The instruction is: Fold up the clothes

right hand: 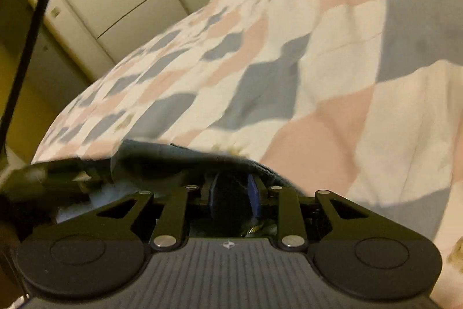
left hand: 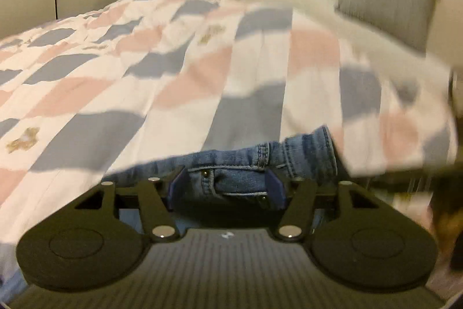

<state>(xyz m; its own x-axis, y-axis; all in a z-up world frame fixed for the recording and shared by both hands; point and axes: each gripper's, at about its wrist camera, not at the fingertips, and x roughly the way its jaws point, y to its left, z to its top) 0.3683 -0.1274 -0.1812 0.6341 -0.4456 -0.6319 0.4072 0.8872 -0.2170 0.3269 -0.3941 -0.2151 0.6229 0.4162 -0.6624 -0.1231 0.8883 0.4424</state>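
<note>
Blue denim jeans (left hand: 246, 167), stitched seams and metal rivets visible, bunched at the near edge of the bed (left hand: 115, 62). Bed cover: soft cloth, checked white, pink and grey-blue. Left claw (left hand: 225, 187) has blue pads either side of a thick denim fold, gripping it. Right claw (right hand: 233, 193): jaws narrow; dark cloth before them, grip cannot be told.

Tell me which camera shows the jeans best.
The left wrist view: the jeans are lit, with seams, rivets and a pocket corner visible. In the right wrist view they are only a dark, blurred fold.
</note>
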